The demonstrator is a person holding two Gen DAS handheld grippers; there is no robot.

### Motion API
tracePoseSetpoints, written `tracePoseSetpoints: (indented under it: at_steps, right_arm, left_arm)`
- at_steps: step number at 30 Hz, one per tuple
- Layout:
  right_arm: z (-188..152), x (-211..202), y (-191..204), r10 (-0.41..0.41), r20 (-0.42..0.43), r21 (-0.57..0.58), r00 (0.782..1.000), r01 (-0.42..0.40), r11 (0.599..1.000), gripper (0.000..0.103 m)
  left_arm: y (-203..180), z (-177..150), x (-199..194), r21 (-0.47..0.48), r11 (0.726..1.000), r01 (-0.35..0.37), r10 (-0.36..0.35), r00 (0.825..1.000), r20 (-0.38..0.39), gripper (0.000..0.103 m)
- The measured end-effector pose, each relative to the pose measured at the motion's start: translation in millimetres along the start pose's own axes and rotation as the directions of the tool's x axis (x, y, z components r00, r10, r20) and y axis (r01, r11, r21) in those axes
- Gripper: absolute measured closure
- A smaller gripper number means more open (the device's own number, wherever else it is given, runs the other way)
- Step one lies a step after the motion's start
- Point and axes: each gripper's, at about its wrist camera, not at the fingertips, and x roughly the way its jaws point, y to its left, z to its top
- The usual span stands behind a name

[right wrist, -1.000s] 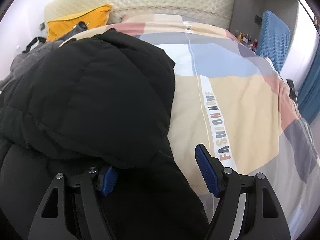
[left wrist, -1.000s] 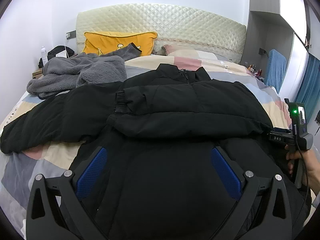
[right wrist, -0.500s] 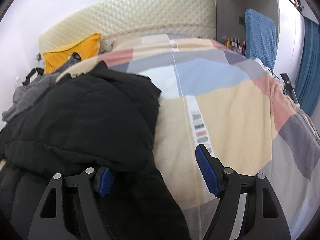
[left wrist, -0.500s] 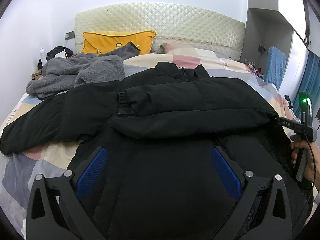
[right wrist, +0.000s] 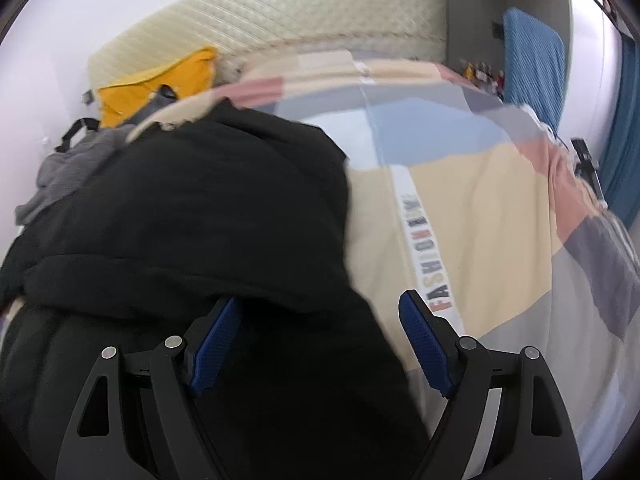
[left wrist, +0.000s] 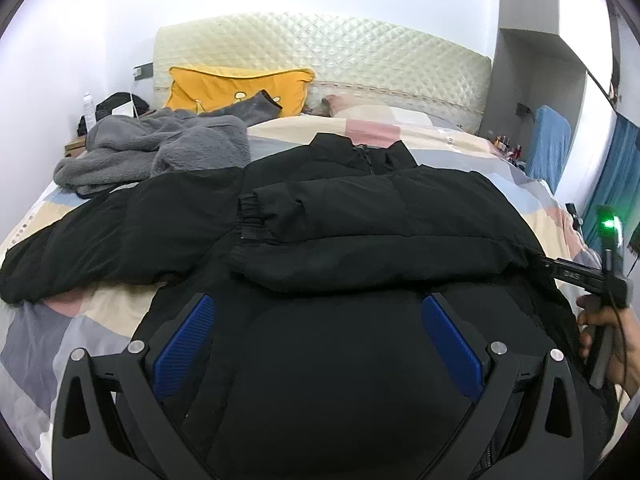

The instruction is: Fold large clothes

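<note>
One patchwork bedspread [left wrist: 100, 304] carries a black puffer jacket [left wrist: 360, 216], lying flat with one sleeve folded across its chest and the other stretched out sideways. Beside its collar sits a grey fleece [left wrist: 160, 148], with a yellow pillow [left wrist: 236, 88] behind. Over the hem, the left gripper [left wrist: 316, 344] hovers with fingers spread wide; at the jacket's edge, the right gripper [right wrist: 320, 340] gapes too, holding nothing.

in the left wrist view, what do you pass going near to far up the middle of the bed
Left tongs → black jacket body → its folded-over sleeve → jacket collar → patchwork bedspread → quilted headboard.
</note>
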Motion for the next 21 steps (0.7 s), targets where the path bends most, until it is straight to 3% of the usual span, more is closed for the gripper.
tracePoseSetpoints:
  at_steps: [8,13,16,21]
  right_arm:
    - [3,-77,47,0.084,0.109,-0.109,0.991,-0.072,0.991,0.023]
    - [-8,-128,57,0.144,0.181,-0.057,0.973,-0.136,0.989,0.022]
    - [-20,-151,62,0.173,0.224,-0.049,0.959,-0.166,0.985,0.021]
    - [-46,-179,78,0.115,0.264,-0.108,0.958,-0.089,0.99,0.019]
  left_arm:
    - [2,3,-29,-0.023,1.0,0.002,-0.002,0.999,0.034,0.0]
    - [-3,0,-48,0.01,0.999,-0.043,0.042,0.995,0.094,0.0]
    - [5,-3,-49,-0.02,1.0,-0.01,0.012,0.997,0.076,0.0]
    - [14,-8,-56,-0.055,0.999,0.001,0.003,0.997,0.073,0.0]
